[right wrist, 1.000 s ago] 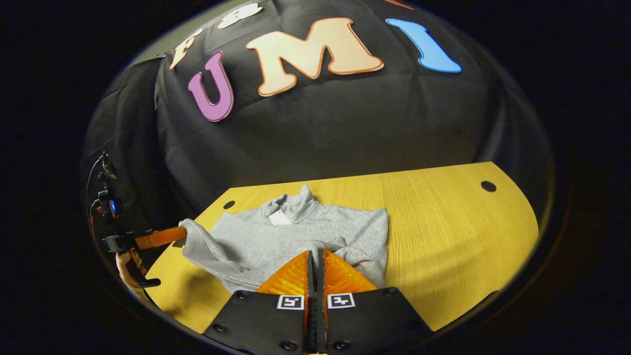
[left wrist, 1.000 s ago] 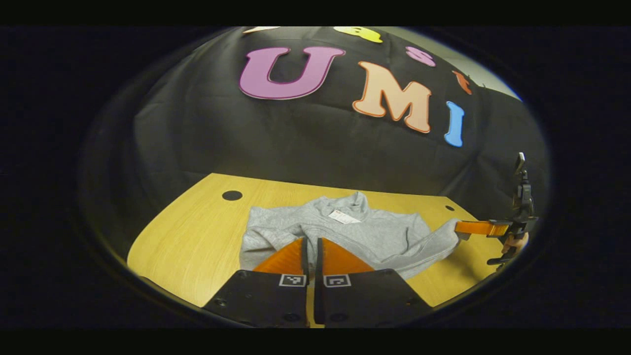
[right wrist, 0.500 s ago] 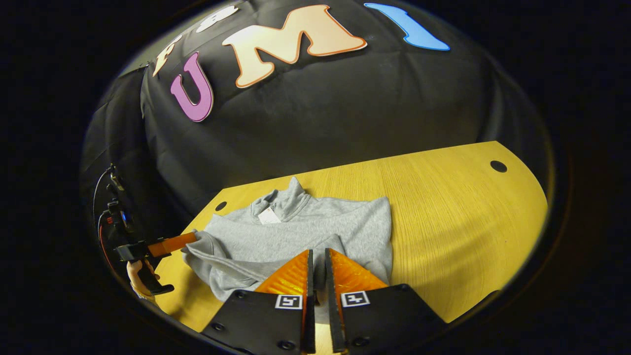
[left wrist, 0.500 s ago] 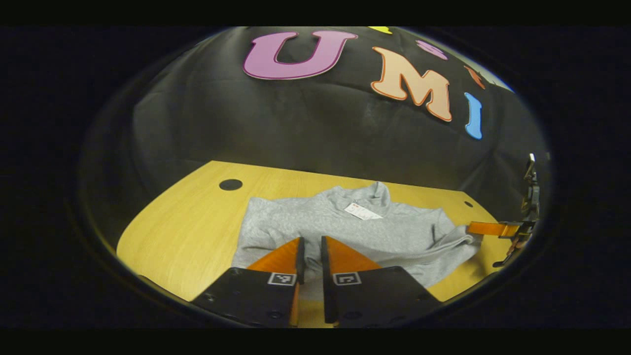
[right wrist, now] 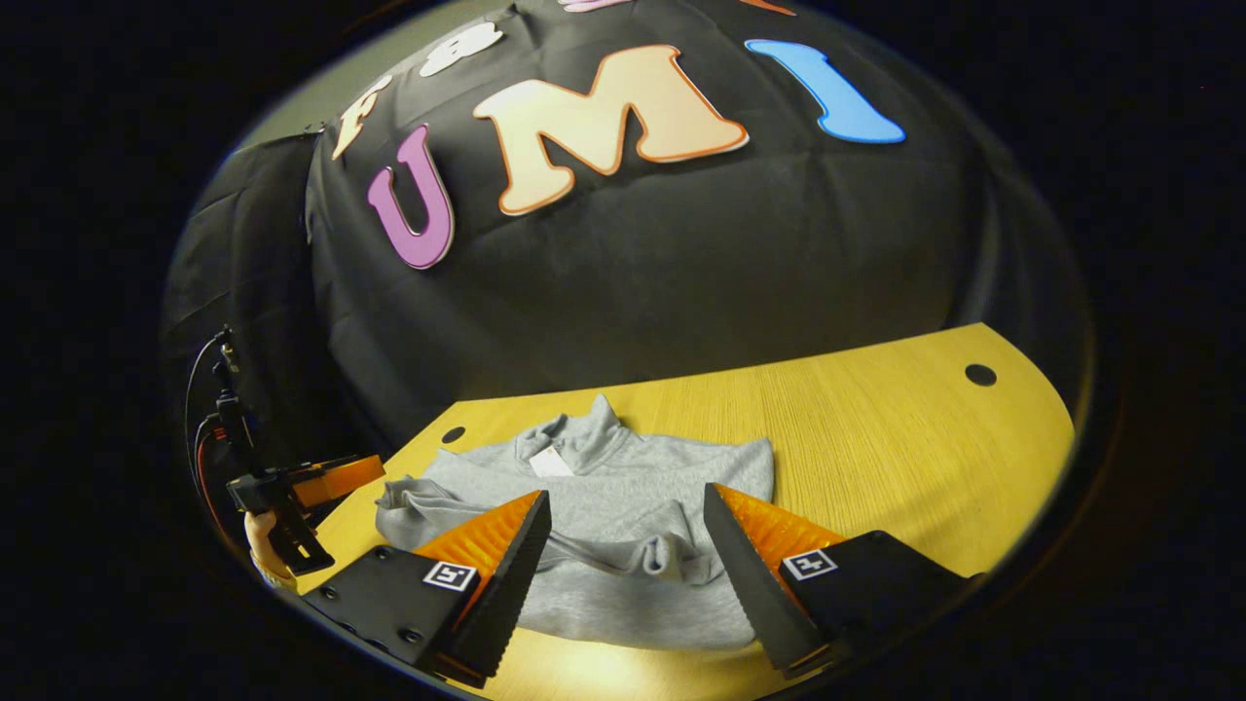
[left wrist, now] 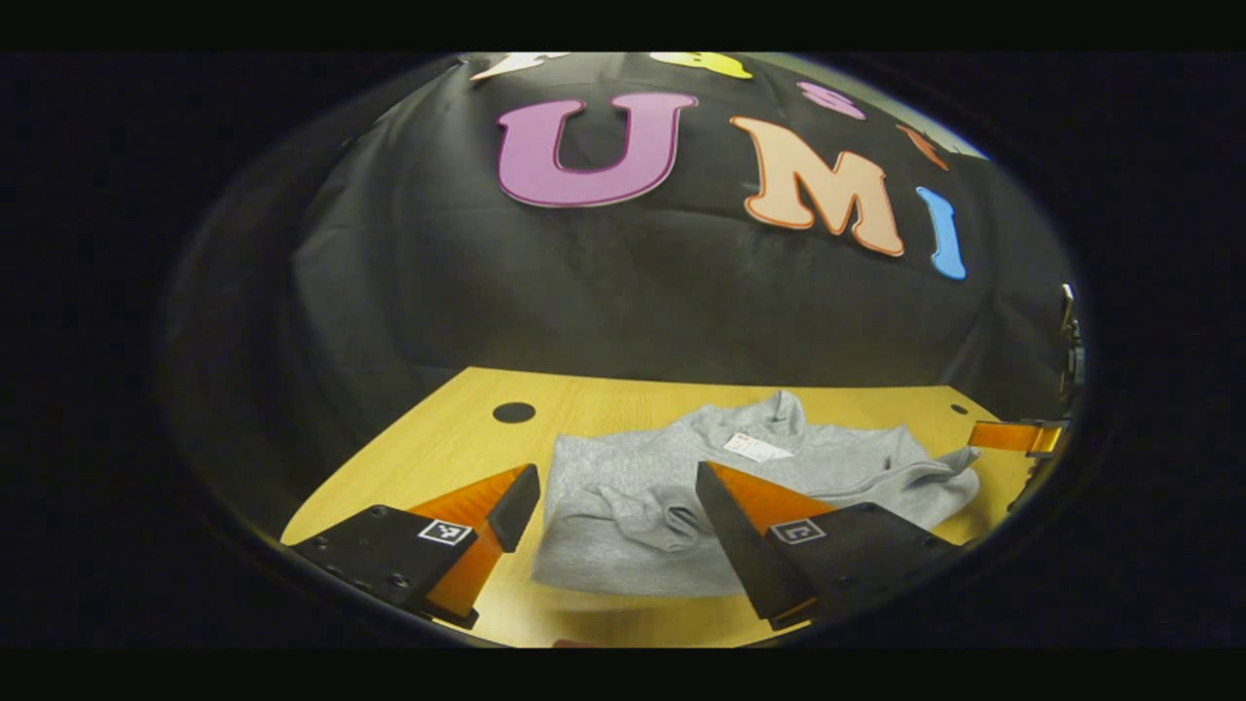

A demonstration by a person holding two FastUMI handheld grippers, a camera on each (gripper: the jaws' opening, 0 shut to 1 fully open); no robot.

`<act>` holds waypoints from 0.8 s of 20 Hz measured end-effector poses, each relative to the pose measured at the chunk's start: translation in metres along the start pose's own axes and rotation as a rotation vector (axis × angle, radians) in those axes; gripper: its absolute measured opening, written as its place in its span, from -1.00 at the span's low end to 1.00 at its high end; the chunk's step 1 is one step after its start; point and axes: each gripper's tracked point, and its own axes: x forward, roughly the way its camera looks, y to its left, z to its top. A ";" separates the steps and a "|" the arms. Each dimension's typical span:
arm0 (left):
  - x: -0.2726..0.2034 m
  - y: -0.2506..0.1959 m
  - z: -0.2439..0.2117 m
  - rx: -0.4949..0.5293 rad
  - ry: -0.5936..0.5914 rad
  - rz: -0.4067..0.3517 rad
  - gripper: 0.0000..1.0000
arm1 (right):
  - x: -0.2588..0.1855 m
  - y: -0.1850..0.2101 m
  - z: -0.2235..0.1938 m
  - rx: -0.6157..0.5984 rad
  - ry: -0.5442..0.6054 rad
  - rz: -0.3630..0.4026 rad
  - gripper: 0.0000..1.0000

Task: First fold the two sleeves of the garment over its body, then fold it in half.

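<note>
A grey sweatshirt [left wrist: 779, 467] with a stand-up collar and a white tag lies flat on the yellow wooden table [left wrist: 438, 448]. In the left gripper view my left gripper [left wrist: 616, 477] stands open over the near hem, and a sleeve cuff [left wrist: 672, 511] rests on the body between its fingers. My right gripper [right wrist: 627, 495] is open too, with a sleeve cuff [right wrist: 667, 560] lying loose on the sweatshirt [right wrist: 623, 487] between its fingers. Each gripper appears at the other view's edge: the right gripper [left wrist: 1012, 436] beside the far sleeve fold, the left gripper [right wrist: 321, 477] held by a hand.
The table [right wrist: 876, 428] stretches bare to the right of the sweatshirt in the right gripper view. Round cable holes [left wrist: 513, 412] [right wrist: 979, 374] sit near its back corners. The black cloth wall stands right behind the table's far edge.
Both grippers went from shut on the sleeve cuffs to wide open. The cuffs dropped onto the sweatshirt's body, and both grippers drew back a little toward the near edge.
</note>
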 end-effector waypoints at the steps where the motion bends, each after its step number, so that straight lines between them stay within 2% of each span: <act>1: -0.010 0.001 0.008 0.009 -0.032 0.004 0.89 | -0.009 0.005 0.008 -0.023 -0.029 0.008 0.96; 6: -0.072 0.001 0.039 0.052 -0.196 0.028 0.88 | -0.074 0.033 0.031 -0.107 -0.211 0.026 0.95; 10: -0.116 0.003 0.032 0.012 -0.276 0.045 0.88 | -0.126 0.047 0.028 -0.147 -0.362 0.023 0.94; 11: -0.125 0.005 0.028 0.000 -0.297 0.053 0.88 | -0.137 0.045 0.024 -0.150 -0.389 0.008 0.86; 12: -0.133 0.006 0.021 -0.009 -0.309 0.058 0.88 | -0.148 0.045 0.020 -0.156 -0.420 -0.004 0.94; 16: -0.160 0.021 0.000 0.000 -0.368 0.110 0.88 | -0.176 0.042 -0.002 -0.170 -0.494 -0.030 0.94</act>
